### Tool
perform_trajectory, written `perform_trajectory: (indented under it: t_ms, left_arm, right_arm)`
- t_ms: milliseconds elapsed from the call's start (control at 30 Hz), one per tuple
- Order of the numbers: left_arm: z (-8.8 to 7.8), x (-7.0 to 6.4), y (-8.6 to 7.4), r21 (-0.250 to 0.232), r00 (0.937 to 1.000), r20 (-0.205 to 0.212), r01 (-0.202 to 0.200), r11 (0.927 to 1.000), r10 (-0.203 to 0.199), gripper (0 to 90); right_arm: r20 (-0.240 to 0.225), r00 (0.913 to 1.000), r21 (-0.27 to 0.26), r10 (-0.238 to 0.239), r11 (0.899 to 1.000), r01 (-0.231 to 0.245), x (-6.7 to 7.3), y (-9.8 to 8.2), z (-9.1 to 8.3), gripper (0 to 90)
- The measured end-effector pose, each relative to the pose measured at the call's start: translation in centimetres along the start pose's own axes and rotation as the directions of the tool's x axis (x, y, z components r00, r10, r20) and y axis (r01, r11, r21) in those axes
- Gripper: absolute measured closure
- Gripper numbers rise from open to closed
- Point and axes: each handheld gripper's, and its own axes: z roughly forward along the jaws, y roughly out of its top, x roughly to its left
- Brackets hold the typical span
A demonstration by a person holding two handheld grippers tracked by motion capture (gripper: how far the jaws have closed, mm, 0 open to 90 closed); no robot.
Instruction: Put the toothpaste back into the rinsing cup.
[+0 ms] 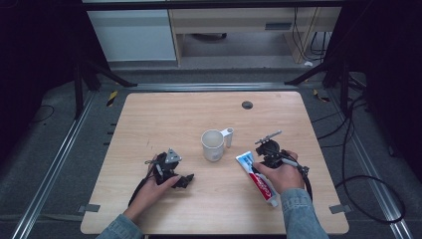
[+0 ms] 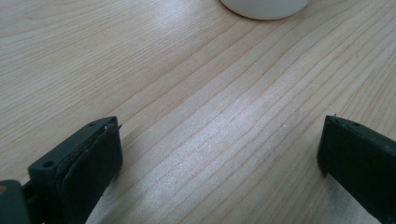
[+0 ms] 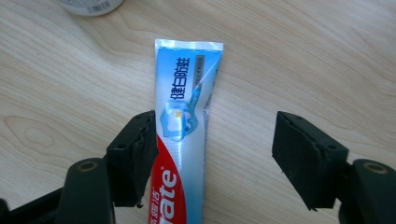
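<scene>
At the near edge of the table, two forearms in denim sleeves are seen coming in from below, each hand wrapped around a black gripper. The left gripper is held low over the bare wood at the left of the table, and in the left gripper view its jaws are seen spread wide apart with nothing but wood grain between them; it is released and grasps nothing. The right gripper is held over the toothpaste tube, which lies flat on the table at the right, its cap end toward the person and its flat crimped end pointing away toward the mug. In the right gripper view the tube is seen lying between the jaws: one jaw is right against the tube's side, while the other stands well clear of it, with bare wood in the gap. The tube is therefore straddled but not clamped, and the gripper counts as released. Farther off, near the middle of the table, a white mug is set upright with its handle turned to the right, just beyond the tube's far end. A small dark round grommet is set into the tabletop near the far edge.
</scene>
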Motion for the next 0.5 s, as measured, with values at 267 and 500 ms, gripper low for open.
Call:
perform_trajectory:
  t_ms: [267,500]
  left_arm:
    - [0.0,0.0,0.0,0.002,1.0,0.0,-0.003,1.0,0.003,0.0]
    - [0.0,0.1,0.0,0.003,1.0,0.0,-0.004,1.0,0.004,0.0]
  right_arm:
    - [-0.034,0.9993,0.044,-0.016,0.999,0.017,0.5,0.3,1.1,35.7]
    - [-0.043,0.9985,0.091,-0.034,0.995,0.037,1.2,0.5,2.1,34.1]
